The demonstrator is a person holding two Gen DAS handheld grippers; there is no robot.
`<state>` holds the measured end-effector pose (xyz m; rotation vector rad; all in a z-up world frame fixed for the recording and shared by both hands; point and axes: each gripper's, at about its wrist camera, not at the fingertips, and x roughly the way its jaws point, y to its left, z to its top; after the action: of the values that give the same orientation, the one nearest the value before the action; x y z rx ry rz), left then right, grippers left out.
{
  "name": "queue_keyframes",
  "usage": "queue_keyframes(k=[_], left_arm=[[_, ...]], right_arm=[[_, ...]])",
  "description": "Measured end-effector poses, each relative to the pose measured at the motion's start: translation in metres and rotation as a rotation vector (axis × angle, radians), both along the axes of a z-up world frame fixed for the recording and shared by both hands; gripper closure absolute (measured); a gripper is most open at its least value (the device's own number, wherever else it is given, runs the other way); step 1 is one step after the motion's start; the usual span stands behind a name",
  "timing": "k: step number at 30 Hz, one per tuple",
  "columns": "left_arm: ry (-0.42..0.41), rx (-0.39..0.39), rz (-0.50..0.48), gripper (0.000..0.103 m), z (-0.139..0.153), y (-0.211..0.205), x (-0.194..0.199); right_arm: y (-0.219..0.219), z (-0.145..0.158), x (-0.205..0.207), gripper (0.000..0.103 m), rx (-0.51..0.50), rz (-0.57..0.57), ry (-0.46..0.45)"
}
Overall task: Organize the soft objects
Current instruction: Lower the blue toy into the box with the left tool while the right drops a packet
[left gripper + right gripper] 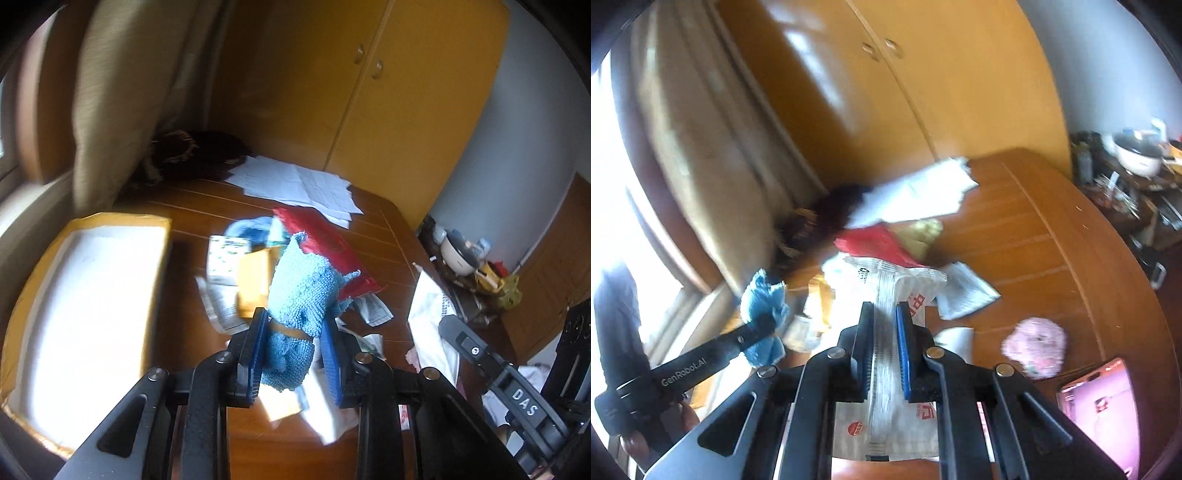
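1. Blue microfibre cloth (301, 295) is seen at lower centre of the left wrist view, bunched and raised above the bench (373, 236), clamped between the blue pads of the left gripper (295, 332); a tan band is wrapped round its lower part.
2. In the right wrist view the same cloth (762, 308) is shown at middle left, held up at the tip of the left gripper (762, 326).
3. A white plastic packet (886, 291) with red and black print is gripped at lower centre of the right wrist view by the right gripper (884, 332), whose pads are closed on its crimped seam.
4. Behind the cloth, at centre of the left wrist view, a red packet (325, 240), a yellow envelope (255, 280) and a small printed box (221, 262) are laid on the bench; which of them touch cannot be told because of blur.
5. White paper sheets (299, 184) are spread at upper centre, beside a dark furry item (192, 155) in the corner.
6. A large yellow-edged padded mailer (88, 314) is found at the left edge of the left wrist view.
7. A pink fluffy object (1036, 347) is seen on the bench at lower right of the right wrist view, near a phone (1100, 402) with a lit pink screen.
8. An orange-brown cabinet (406, 92) fills the upper part.
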<state>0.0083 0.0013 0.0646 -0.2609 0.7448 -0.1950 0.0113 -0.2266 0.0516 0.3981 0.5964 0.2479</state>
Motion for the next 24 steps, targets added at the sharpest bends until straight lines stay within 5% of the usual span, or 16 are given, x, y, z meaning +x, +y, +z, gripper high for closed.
queue_keyframes(k=[5, 14, 24], left_arm=[[-0.007, -0.002, 0.162, 0.075, 0.007, 0.067, -0.031], [0.069, 0.017, 0.341, 0.075, -0.023, 0.152, -0.046], [0.207, 0.077, 0.351, 0.075, -0.062, 0.184, -0.030]], right_arm=[[0.057, 0.015, -0.001, 0.092, 0.055, 0.209, -0.025], [0.186, -0.003, 0.031, 0.092, 0.054, 0.490, 0.070], [0.266, -0.055, 0.061, 0.092, 0.019, 0.513, 0.192]])
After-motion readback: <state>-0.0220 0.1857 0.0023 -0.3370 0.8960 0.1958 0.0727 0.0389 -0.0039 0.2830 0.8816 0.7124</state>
